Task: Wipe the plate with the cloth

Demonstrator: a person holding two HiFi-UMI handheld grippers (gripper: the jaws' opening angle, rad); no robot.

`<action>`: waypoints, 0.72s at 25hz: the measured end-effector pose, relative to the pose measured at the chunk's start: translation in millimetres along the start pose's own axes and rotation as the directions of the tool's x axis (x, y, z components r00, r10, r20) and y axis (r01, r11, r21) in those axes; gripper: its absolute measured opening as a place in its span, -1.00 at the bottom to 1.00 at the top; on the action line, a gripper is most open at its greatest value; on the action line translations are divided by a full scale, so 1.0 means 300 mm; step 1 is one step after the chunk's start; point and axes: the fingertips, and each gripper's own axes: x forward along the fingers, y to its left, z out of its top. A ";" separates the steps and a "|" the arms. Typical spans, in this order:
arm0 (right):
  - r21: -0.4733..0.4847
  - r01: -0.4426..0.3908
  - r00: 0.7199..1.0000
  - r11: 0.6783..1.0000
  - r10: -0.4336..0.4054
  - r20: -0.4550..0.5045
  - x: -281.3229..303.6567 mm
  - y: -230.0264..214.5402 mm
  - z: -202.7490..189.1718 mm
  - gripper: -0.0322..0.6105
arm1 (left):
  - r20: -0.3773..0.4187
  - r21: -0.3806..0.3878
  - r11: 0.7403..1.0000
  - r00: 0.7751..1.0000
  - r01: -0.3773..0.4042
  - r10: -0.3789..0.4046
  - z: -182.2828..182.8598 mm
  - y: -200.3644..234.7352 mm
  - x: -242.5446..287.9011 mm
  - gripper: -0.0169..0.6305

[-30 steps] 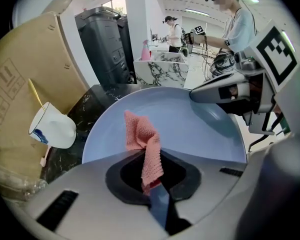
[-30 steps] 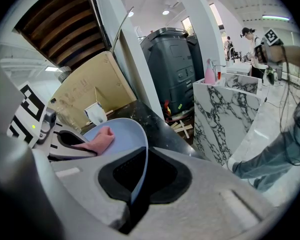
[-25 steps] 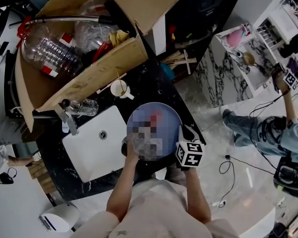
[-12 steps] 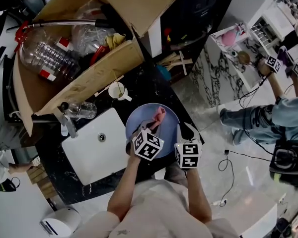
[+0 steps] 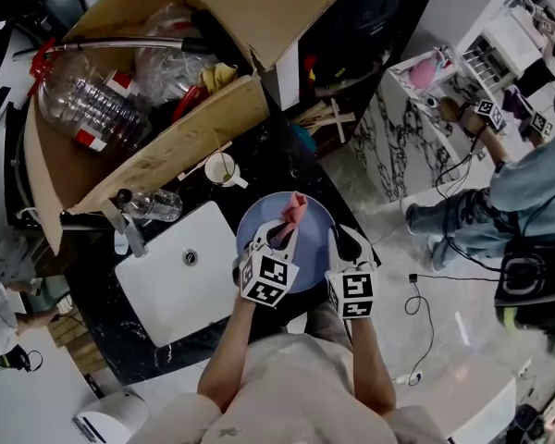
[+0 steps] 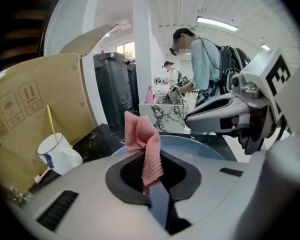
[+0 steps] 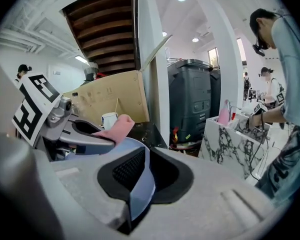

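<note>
A round blue plate (image 5: pixel 307 251) lies on the black counter, just right of the sink. My left gripper (image 5: pixel 279 233) reaches over the plate, shut on a pink cloth (image 5: pixel 295 211) that sticks up from its jaws above the plate's far part. The left gripper view shows the cloth (image 6: pixel 144 149) pinched in that gripper (image 6: pixel 153 178), with the plate (image 6: pixel 202 147) behind it. My right gripper (image 5: pixel 344 240) sits at the plate's right rim. In the right gripper view, this gripper (image 7: pixel 140 180) is shut on the plate's edge (image 7: pixel 142 188).
A white sink (image 5: pixel 180 271) with a faucet (image 5: pixel 126 227) lies to the left. A white cup (image 5: pixel 222 167) with a stick in it stands behind the plate. A big cardboard box (image 5: pixel 157 146) of bottles and trash fills the back. People work at a marble stand (image 5: pixel 425 128) on the right.
My left gripper has drawn slightly back and left with the cloth still in it. My right gripper stays on the plate's right rim. The people at the right have shifted.
</note>
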 end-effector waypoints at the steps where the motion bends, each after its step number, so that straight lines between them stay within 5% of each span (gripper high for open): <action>1: -0.003 -0.003 1.000 1.000 0.004 0.008 -0.004 0.006 0.009 -0.81 | 0.021 0.002 1.000 1.000 -0.004 0.004 0.010 0.002 -0.012 -0.86; 18: -0.060 -0.009 0.995 0.998 0.015 0.098 -0.074 0.068 0.078 -0.88 | 0.267 -0.025 0.999 0.962 -0.048 0.053 0.085 0.026 -0.186 -0.86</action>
